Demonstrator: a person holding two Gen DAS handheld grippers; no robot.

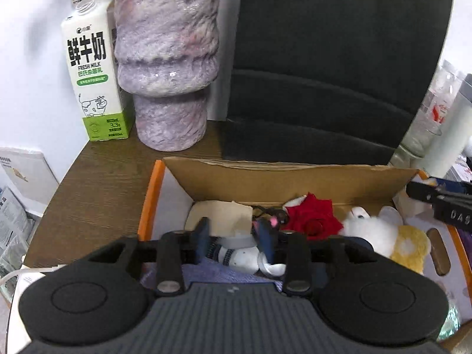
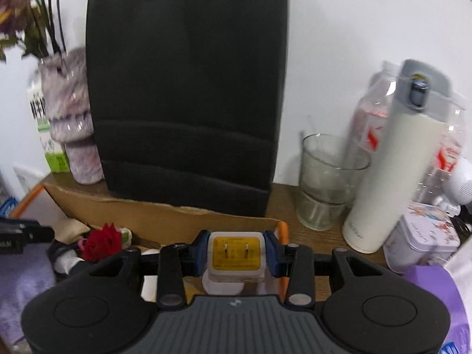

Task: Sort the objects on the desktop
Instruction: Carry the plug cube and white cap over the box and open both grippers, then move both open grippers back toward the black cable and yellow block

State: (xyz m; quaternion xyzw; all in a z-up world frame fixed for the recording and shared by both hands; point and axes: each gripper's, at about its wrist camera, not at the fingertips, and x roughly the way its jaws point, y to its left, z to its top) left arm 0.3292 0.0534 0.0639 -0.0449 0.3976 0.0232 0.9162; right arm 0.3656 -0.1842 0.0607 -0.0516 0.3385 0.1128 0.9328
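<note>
Up over the box (image 1: 265,177), left gripper (image 1: 234,240) wide apart, holding nothing. Right gripper (image 2: 236,252) squeezing a white plug (image 2: 236,258) near the glass (image 2: 327,183).

Right wrist view is blurring throughout; print on the charger plug (image 2: 236,253) is too small to read. Vase (image 1: 166,59) top is running off the left view's edge. Left gripper (image 1: 234,237) is hiding part of the white toy (image 1: 244,258).

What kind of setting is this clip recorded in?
Probably a home or office desk against a white wall: a wooden desktop crowded with a milk carton, a flower vase, a drinking glass and a thermos.
</note>
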